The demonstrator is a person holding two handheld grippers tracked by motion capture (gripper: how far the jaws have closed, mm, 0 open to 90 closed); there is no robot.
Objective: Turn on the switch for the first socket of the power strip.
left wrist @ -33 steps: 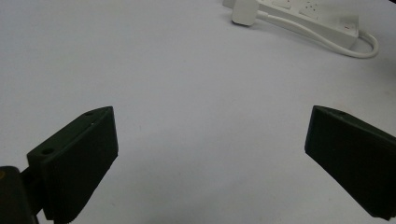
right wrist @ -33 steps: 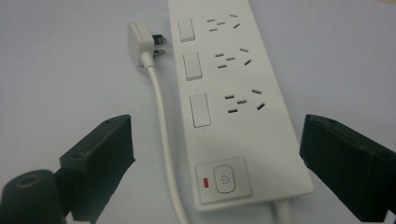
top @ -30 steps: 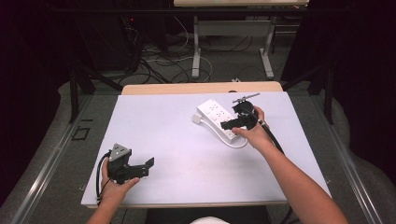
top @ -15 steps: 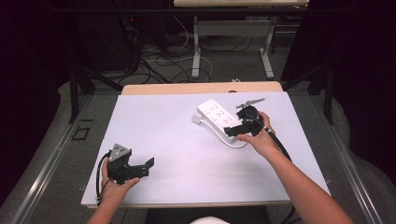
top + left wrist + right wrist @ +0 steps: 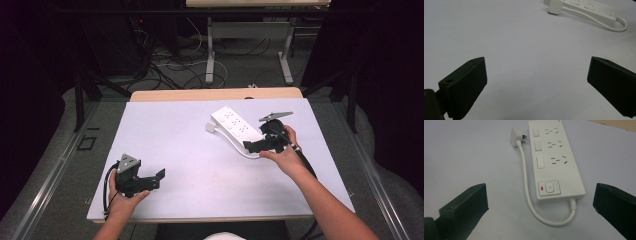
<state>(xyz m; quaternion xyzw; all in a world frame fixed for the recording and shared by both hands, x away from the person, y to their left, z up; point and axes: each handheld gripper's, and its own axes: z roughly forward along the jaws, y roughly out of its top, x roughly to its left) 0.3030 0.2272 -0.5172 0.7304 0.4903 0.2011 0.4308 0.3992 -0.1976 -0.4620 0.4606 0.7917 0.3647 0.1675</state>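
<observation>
Right gripper (image 5: pixel 257 146) hovers at the cable end of the white plastic power strip (image 5: pixel 555 161), fingers wide, apparently lining up a grasp. Left gripper (image 5: pixel 150 178) idles near the table (image 5: pixel 170 130) edge, fingers wide, empty.

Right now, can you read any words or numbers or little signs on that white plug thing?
No words or numbers can be read on the power strip.
Power sign (a circle with a short line) on its round button.
Small red mark beside that button: no text on it.
Tiny mark at the strip's far top corner: too small to read.
</observation>
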